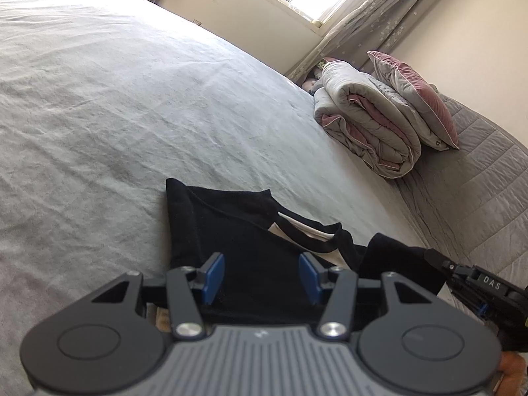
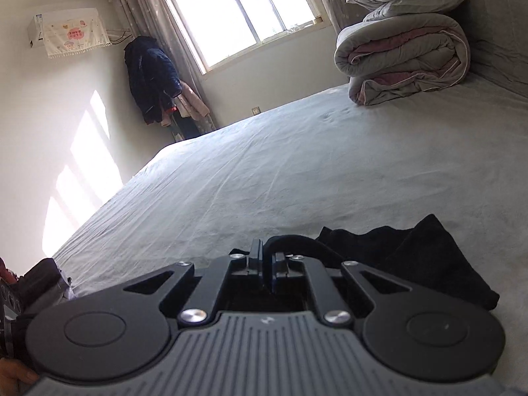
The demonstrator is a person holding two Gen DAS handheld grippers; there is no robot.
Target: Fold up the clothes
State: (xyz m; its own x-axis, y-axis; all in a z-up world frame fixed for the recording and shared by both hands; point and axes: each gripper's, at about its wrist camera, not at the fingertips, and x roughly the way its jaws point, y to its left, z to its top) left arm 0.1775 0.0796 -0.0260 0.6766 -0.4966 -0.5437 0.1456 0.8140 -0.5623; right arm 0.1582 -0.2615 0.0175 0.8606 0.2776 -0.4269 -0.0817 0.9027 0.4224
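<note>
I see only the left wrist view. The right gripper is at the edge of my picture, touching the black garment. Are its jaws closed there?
Observer: Yes. In the right wrist view the right gripper has its jaws almost together, and a hem of the black garment rises right at the fingertips, so it seems pinched.
Operator: Does more cloth lie on its right side?
Observer: Yes, a bunched part lies on the bed sheet to the right of that gripper, with one corner peaked up.
Operator: What is beyond the far side of the bed?
Observer: A dark blue coat hangs in the corner, beside the window.
</note>
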